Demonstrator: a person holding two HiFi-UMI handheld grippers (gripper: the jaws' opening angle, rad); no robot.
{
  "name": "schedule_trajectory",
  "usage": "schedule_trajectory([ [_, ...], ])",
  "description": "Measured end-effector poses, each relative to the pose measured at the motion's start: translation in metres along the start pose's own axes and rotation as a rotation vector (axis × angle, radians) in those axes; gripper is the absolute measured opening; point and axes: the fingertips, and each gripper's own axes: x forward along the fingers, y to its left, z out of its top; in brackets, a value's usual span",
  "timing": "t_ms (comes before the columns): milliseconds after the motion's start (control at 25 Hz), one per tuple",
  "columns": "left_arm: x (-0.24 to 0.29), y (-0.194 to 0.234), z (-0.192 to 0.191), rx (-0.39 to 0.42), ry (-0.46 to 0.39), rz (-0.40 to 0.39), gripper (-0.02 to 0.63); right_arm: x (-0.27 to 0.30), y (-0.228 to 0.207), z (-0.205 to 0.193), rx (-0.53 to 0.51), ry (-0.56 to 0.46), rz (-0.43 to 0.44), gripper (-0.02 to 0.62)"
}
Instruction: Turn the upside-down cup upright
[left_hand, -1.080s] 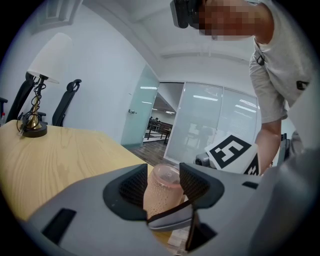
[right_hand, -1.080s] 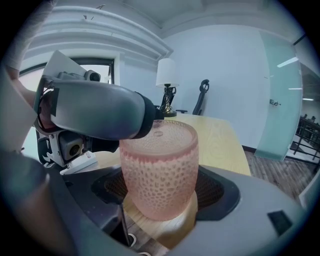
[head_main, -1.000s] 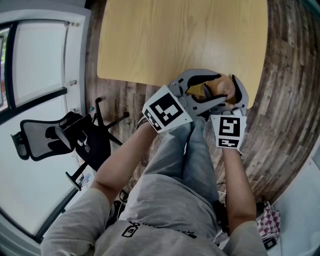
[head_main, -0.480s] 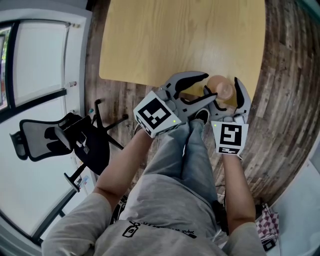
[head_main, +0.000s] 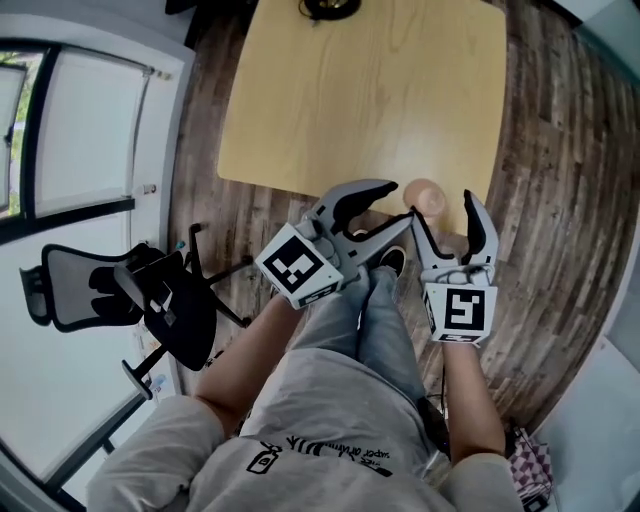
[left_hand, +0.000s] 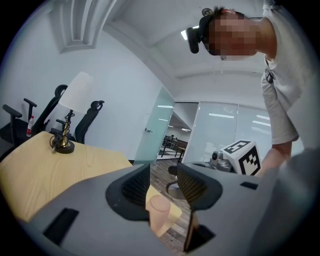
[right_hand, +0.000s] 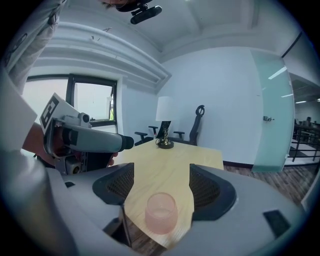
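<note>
1. A pink cup (head_main: 425, 195) stood on the worktop (head_main: 360, 90), close to its near right corner as the head view showed it. It appeared to sit mouth up, and neither gripper touched it.
2. The left gripper (head_main: 398, 205) was held at the worktop's near edge with its jaws spread and empty. They had just been closing a little, with nothing pinched between them.
3. In the left gripper view, the cup (left_hand: 160, 215) showed through the gap between the jaws, beyond the pads and clear of both.
4. The right gripper (head_main: 440, 207) was held at the same near edge of the worktop, by the corner. Its jaws were spread wide and held nothing.
5. The right gripper view looked along the worktop, with the cup (right_hand: 161, 212) framed in the gap between the jaws and apart from either pad.
6. A lamp (right_hand: 164, 110) with a white shade stood at the worktop's far edge.
7. A black office chair (head_main: 110, 285) stood on the plank floor (head_main: 560, 150) off the worktop's left side.
</note>
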Motion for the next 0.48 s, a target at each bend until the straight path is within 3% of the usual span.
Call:
schedule_trajectory([
  [80, -0.004, -0.01, 0.016, 0.015, -0.009, -0.002, 0.16, -0.016, -0.001, 0.016, 0.007, -0.02, 0.004, 0.352],
  [200, -0.011, -0.028, 0.04, 0.037, -0.02, -0.012, 0.134, -0.045, -0.005, 0.042, 0.012, -0.06, -0.016, 0.239],
  [360, -0.021, -0.051, 0.064, 0.058, -0.003, -0.002, 0.047, -0.077, -0.005, 0.07, 0.035, -0.094, -0.024, 0.161],
  [480, -0.026, -0.076, 0.07, 0.054, 0.016, -0.019, 0.028, -0.096, 0.002, 0.083, 0.08, -0.117, -0.013, 0.099],
])
